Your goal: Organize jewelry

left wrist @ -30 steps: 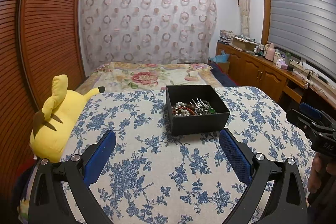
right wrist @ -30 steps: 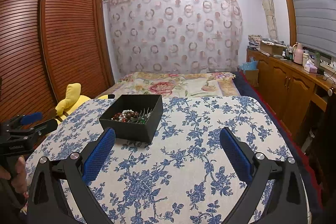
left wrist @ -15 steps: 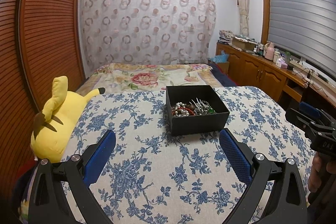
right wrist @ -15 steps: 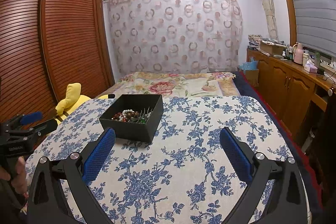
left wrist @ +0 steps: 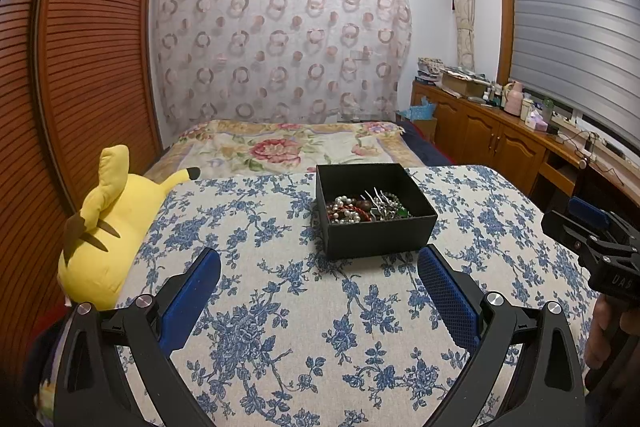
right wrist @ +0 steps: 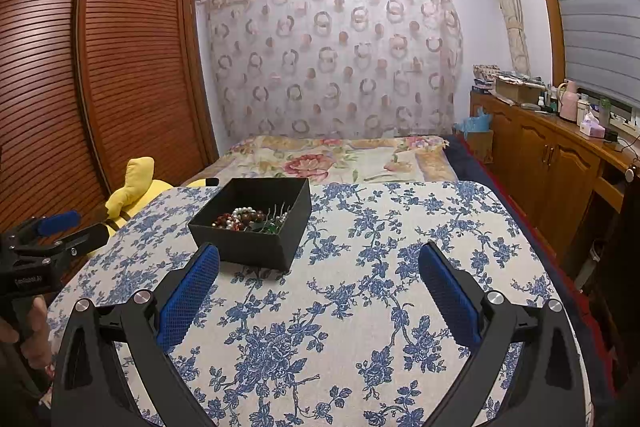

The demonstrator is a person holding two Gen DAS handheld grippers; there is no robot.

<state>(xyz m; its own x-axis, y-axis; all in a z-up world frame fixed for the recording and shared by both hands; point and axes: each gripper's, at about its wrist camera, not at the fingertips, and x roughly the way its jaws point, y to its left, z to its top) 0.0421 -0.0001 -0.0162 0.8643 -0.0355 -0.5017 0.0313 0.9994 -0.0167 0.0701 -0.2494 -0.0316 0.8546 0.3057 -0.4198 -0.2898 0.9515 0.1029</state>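
Note:
A black open box (left wrist: pixel 380 235) (right wrist: pixel 256 247) stands on the table with the blue floral cloth (left wrist: pixel 312 323) (right wrist: pixel 360 299). Inside lies a heap of jewelry (left wrist: pixel 362 209) (right wrist: pixel 250 219): pearl and dark red bead strands, green beads and silver hairpins. My left gripper (left wrist: pixel 318 259) hovers open just short of the box's near wall, nothing between its blue pads. My right gripper (right wrist: pixel 318 259) is open too, with the box ahead to its left. Each gripper shows at the edge of the other's view, the right gripper (left wrist: pixel 588 227) and the left gripper (right wrist: pixel 60 227).
A yellow plush toy (left wrist: pixel 104 223) leans at the table's left edge beside the brown slatted wardrobe (right wrist: pixel 80 87). A bed with a flowered cover (left wrist: pixel 288 147) lies beyond the table. A wooden sideboard (right wrist: pixel 552 155) crowded with bottles runs along the right wall.

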